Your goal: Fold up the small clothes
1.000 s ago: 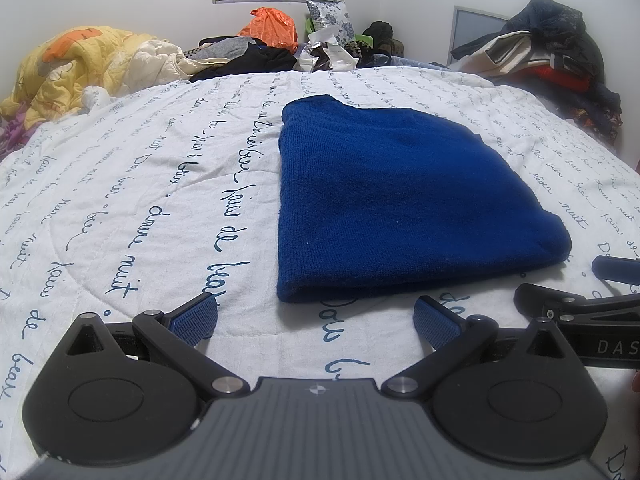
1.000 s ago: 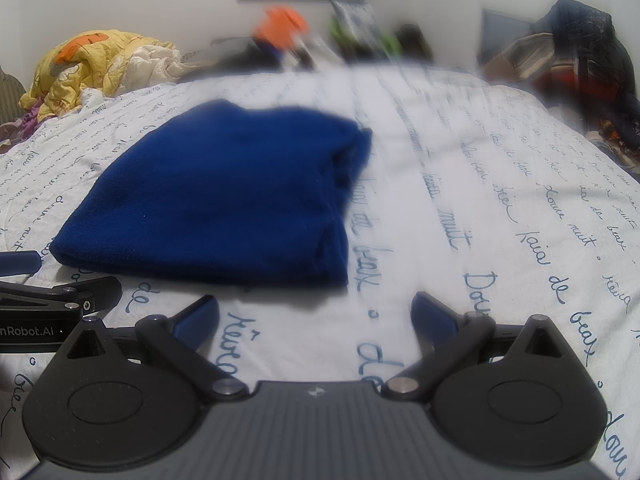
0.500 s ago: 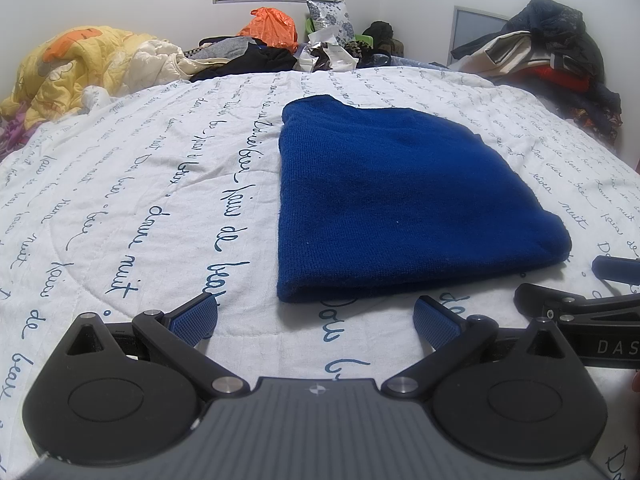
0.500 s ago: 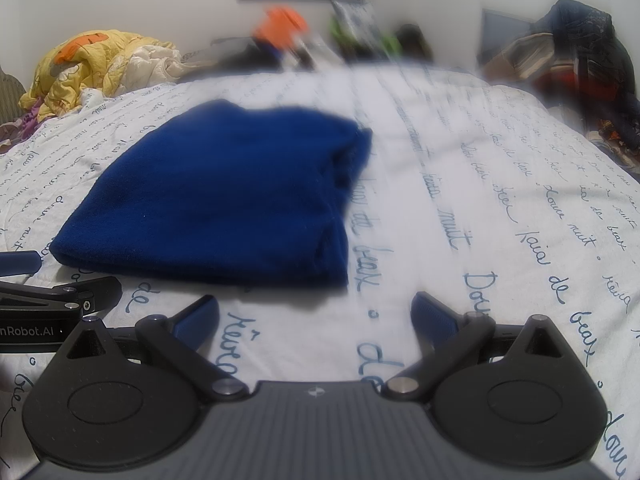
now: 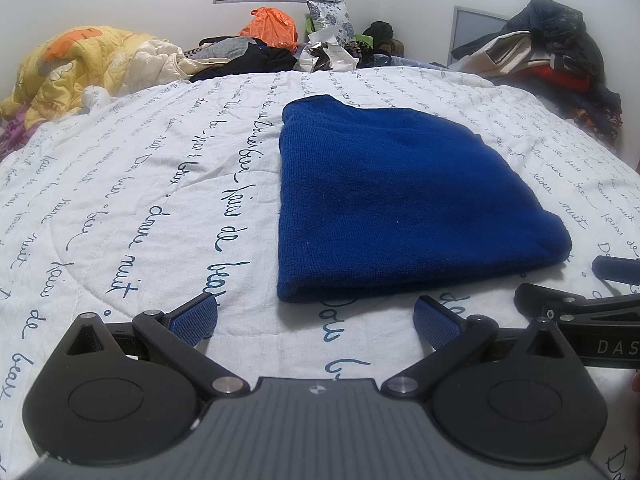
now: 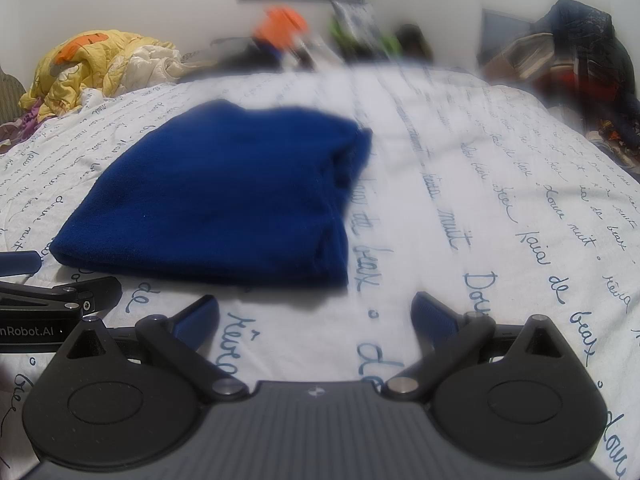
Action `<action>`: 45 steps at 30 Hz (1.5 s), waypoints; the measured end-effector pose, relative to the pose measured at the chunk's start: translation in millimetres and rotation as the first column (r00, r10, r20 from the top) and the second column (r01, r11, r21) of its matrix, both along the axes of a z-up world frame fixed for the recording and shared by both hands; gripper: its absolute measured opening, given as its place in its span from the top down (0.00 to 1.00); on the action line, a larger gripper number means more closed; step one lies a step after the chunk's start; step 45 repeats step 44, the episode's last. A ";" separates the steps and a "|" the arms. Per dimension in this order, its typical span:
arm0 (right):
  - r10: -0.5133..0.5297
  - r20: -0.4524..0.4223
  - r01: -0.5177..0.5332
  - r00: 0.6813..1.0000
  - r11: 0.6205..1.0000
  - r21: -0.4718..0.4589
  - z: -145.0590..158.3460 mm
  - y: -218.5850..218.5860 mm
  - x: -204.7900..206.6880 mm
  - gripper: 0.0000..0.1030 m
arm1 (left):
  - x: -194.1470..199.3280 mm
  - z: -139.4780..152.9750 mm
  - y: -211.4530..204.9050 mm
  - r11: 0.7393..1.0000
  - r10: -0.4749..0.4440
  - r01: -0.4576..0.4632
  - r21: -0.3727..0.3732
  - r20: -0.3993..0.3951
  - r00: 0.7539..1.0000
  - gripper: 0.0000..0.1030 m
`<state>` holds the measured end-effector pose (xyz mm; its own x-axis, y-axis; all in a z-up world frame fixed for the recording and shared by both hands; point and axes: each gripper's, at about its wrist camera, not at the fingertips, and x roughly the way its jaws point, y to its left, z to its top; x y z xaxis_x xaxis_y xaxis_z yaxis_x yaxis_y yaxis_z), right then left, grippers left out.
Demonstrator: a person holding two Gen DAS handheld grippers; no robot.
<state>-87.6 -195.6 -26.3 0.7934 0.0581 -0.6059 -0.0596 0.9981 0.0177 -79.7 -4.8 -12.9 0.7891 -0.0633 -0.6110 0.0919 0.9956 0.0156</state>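
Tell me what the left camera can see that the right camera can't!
Only the left camera shows the left gripper open up close, the right gripper's tip at its right edge, and the sweater's neat straight side. Only the right camera shows the right gripper open up close and the sweater's bunched layered side. Both show the folded blue sweater on the white bedspread, the yellow quilt and the orange bag.

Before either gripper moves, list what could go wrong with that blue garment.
1. The blue garment looks thickly layered; its open right edge may splay if only the top layer is pinched.
2. Both the left gripper and the right gripper sit open, low on the printed bedsheet, so closing might snag it.
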 end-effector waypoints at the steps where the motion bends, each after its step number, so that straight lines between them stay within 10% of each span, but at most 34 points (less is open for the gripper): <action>1: 0.000 0.000 0.000 1.000 1.000 0.000 0.0 0.0 0.1 0.00 | -0.3 0.1 0.1 1.000 0.000 0.000 0.000 0.000 1.000 0.00; 45: 0.000 0.000 0.000 1.000 1.000 0.000 -0.2 0.1 0.0 0.00 | -4.4 2.9 -1.9 0.999 0.044 -0.043 0.024 -0.006 0.999 0.00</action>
